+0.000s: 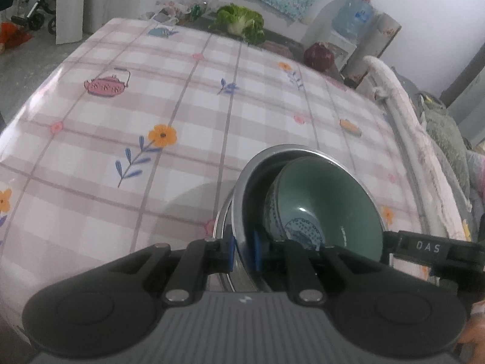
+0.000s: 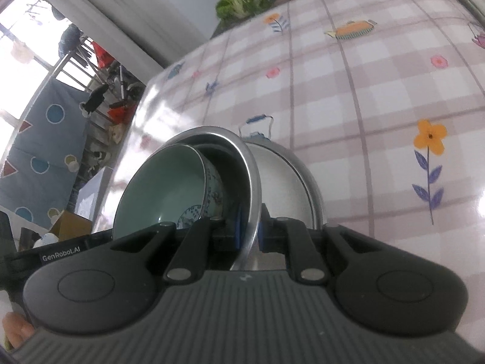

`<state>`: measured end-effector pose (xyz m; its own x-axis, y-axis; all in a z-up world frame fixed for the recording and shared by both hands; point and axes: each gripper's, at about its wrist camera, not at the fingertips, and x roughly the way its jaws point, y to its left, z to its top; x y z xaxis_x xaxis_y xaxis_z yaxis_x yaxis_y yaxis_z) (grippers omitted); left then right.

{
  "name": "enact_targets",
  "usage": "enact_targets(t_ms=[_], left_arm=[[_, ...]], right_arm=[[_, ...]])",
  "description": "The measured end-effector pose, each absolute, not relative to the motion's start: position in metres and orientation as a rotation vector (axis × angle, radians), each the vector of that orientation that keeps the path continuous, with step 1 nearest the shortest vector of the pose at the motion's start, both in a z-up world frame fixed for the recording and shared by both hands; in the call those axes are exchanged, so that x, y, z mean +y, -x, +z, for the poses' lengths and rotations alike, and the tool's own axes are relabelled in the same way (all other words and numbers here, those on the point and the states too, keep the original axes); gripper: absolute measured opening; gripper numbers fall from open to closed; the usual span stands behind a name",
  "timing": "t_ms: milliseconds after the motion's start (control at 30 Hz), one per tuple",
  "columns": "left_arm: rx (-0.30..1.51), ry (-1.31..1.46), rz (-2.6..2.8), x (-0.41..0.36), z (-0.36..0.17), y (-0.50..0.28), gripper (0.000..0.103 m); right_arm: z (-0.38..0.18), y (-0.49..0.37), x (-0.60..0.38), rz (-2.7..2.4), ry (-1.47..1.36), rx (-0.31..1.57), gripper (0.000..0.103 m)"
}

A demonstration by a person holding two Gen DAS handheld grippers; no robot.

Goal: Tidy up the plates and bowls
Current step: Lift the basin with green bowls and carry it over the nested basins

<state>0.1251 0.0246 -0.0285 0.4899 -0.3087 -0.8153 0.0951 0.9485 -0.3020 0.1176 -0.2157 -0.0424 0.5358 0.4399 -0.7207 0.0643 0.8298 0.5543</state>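
Observation:
A steel bowl (image 1: 247,182) hangs tilted above the checked tablecloth (image 1: 151,106), with a green ceramic bowl (image 1: 330,200) that bears a blue pattern nested inside it. My left gripper (image 1: 244,253) is shut on the steel bowl's rim on one side. My right gripper (image 2: 250,233) is shut on the rim of the same steel bowl (image 2: 248,170) on the opposite side, the green bowl (image 2: 160,191) lying to its left. A steel plate or lid (image 2: 288,179) shows beneath the bowl in the right wrist view. The other gripper's black body (image 1: 430,247) shows at the right edge.
A green leafy cabbage (image 1: 241,22) and a dark red round fruit (image 1: 318,56) lie at the table's far edge. A water dispenser (image 1: 351,18) stands behind. A padded chair back (image 1: 403,112) borders the table's right side. The floor drops off at the left.

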Motion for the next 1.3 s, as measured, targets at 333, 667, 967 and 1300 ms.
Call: enact_targets(t_ms=[333,667,967,1300], left_arm=[[0.98,0.108,-0.265,0.012,-0.03,-0.116,0.016],[0.942,0.046,-0.246,0.007,-0.024,-0.108,0.019],[0.936,0.051,-0.237,0.009,-0.023,-0.099,0.014],[0.887,0.068,-0.259,0.026,-0.015,-0.083,0.043]], right_arm=[[-0.046,-0.112,-0.217,0.198,-0.469,0.968,0.015],[-0.024,-0.101,-0.215,0.174,-0.318,0.861,0.025],[-0.029,-0.093,-0.209,0.199,-0.307,0.866,0.02],[-0.021,-0.074,-0.237,0.174,-0.445,0.802,0.042]])
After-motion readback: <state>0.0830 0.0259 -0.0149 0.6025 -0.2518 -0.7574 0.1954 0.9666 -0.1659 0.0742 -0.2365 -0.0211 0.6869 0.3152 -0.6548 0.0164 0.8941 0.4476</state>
